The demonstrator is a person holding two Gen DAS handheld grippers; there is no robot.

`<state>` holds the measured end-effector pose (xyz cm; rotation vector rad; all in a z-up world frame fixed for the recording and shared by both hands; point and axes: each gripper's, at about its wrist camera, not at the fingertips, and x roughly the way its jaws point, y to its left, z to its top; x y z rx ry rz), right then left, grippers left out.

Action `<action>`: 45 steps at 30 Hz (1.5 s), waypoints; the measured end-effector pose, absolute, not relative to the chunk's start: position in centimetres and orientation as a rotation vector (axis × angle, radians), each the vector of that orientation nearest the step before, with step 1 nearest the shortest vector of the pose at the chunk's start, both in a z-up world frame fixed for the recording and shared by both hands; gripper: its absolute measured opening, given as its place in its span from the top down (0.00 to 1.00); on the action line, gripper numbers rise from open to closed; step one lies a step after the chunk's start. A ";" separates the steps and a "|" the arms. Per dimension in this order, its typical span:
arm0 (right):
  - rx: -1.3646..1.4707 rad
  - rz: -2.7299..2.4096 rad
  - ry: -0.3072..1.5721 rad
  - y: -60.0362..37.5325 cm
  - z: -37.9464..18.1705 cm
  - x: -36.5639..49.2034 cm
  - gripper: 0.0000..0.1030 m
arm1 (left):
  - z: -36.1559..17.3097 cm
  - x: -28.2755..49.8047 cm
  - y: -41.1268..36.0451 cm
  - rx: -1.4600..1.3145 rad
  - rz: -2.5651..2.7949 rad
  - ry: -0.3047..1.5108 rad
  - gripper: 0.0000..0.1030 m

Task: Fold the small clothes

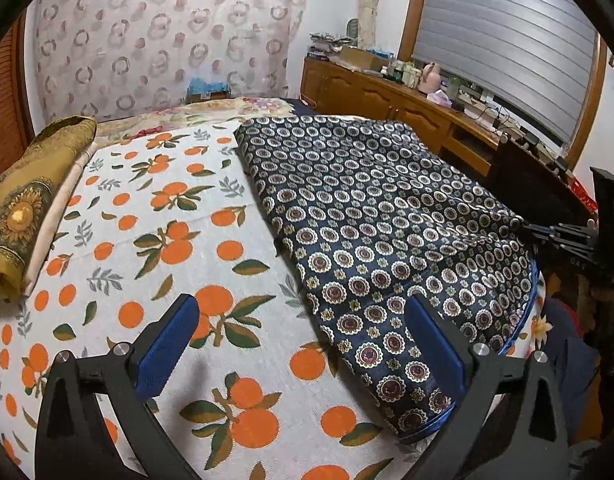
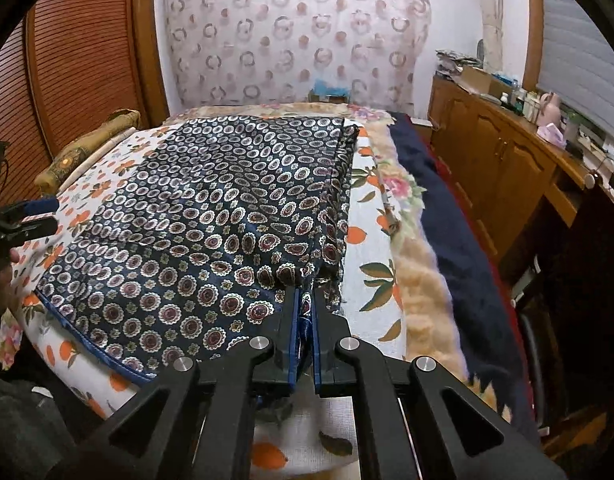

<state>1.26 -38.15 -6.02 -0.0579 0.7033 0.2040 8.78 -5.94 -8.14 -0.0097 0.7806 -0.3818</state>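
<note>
Garment [image 1: 371, 220]: dark blue cloth with a round medallion print, lying flat on a sheet [image 1: 155, 208] printed with oranges and leaves. Its blue-piped hem runs along the near edge of the bed.

Left tongs [image 1: 303, 344]: jaws spread wide, nothing between them. Blue pads [image 1: 167, 344] hover over the sheet; the right-hand finger sits above the garment's near left corner, with no contact visible. Most of the garment lies ahead and to the right of these tongs. In the right wrist view the left tongs [image 2: 35, 216] appear at the far left, beside the garment's left edge.

Right tongs [image 2: 305, 320]: jaws nearly together, pinching a bunched fold of the garment [image 2: 211, 216] at its near right corner. Cloth shows in the narrow gap between the blue pads. The rest of the garment spreads ahead and to the left of these tongs. In the left wrist view the right tongs [image 1: 563, 236] reach in from the right edge and meet the garment's right side, where the cloth is drawn into a slight ridge.

Pillow [image 1: 31, 208], gold with a sunflower motif, lies far left of the left tongs, at the sheet's edge. Cabinet [image 2: 503, 160], wooden, stands well to the right of the right tongs, its top cluttered with small items too small to identify.
</note>
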 end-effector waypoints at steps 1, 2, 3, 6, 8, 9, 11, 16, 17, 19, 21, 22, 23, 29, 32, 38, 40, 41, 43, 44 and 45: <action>-0.051 0.193 0.701 -38.1 -6.0 1.4 0.79 | -8.2 8.7 -6.0 -0.008 -0.382 0.784 0.01; -0.040 0.192 0.698 -38.3 -6.0 1.3 0.73 | -8.3 8.7 -6.0 -0.005 -0.380 0.786 0.01; -0.025 0.191 0.696 -38.4 -6.0 1.3 0.61 | -8.3 8.7 -6.1 -0.001 -0.377 0.788 0.01; -0.010 0.181 0.708 -38.3 -6.7 1.7 0.48 | -8.5 8.6 -6.0 0.005 -0.373 0.793 0.01; -0.004 0.186 0.728 -37.9 -7.3 2.2 0.48 | -8.7 8.5 -6.0 0.008 -0.369 0.796 0.01; 0.000 0.190 0.737 -37.9 -7.5 2.2 0.48 | -8.8 8.5 -6.0 0.008 -0.367 0.798 0.01; 0.001 0.191 0.751 -37.9 -7.7 2.3 0.48 | -9.0 8.3 -6.0 0.007 -0.364 0.802 0.01; -0.003 0.195 0.767 -37.6 -8.0 2.2 0.47 | -9.4 8.2 -6.2 0.016 -0.368 0.810 0.01; -0.005 0.195 0.766 -37.7 -8.0 2.2 0.47 | -9.5 8.2 -6.3 0.017 -0.372 0.813 0.01; -0.003 0.202 0.766 -37.7 -7.9 2.2 0.47 | -9.5 8.0 -6.4 0.016 -0.381 0.816 0.01; -0.013 0.221 0.765 -37.3 -7.9 2.0 0.47 | -9.5 7.8 -6.7 0.019 -0.397 0.820 0.01; -0.025 0.227 0.765 -37.1 -7.8 1.9 0.47 | -9.5 7.7 -6.8 0.023 -0.407 0.820 0.02; -0.035 0.235 0.766 -36.9 -7.8 1.8 0.47 | -9.5 7.6 -6.9 0.025 -0.416 0.820 0.04; -0.044 0.264 0.764 -36.6 -7.5 1.2 0.69 | -10.1 6.9 -7.6 0.013 -0.499 0.864 0.35; -0.020 0.274 0.770 -37.0 -7.6 1.3 0.84 | -10.4 6.6 -8.0 0.020 -0.514 0.865 0.47; 0.042 0.319 0.742 -37.6 -7.3 1.0 0.97 | -10.4 6.6 -8.6 0.022 -0.561 0.875 0.96; 0.066 0.315 0.681 -37.9 -6.4 0.4 0.98 | -9.6 6.4 -8.7 0.028 -0.573 0.842 0.97; 0.075 0.319 0.652 -38.0 -5.7 0.2 0.98 | -9.0 6.4 -8.7 0.021 -0.582 0.823 0.97; 0.086 0.327 0.605 -38.2 -4.2 0.2 0.98 | -7.5 6.8 -8.6 -0.003 -0.594 0.781 0.97; 0.090 0.336 0.589 -38.2 -3.6 0.5 0.98 | -6.6 7.2 -8.6 -0.013 -0.596 0.760 0.97; 0.091 0.345 0.569 -38.2 -2.7 0.8 0.98 | -5.7 7.8 -8.6 -0.021 -0.596 0.736 0.97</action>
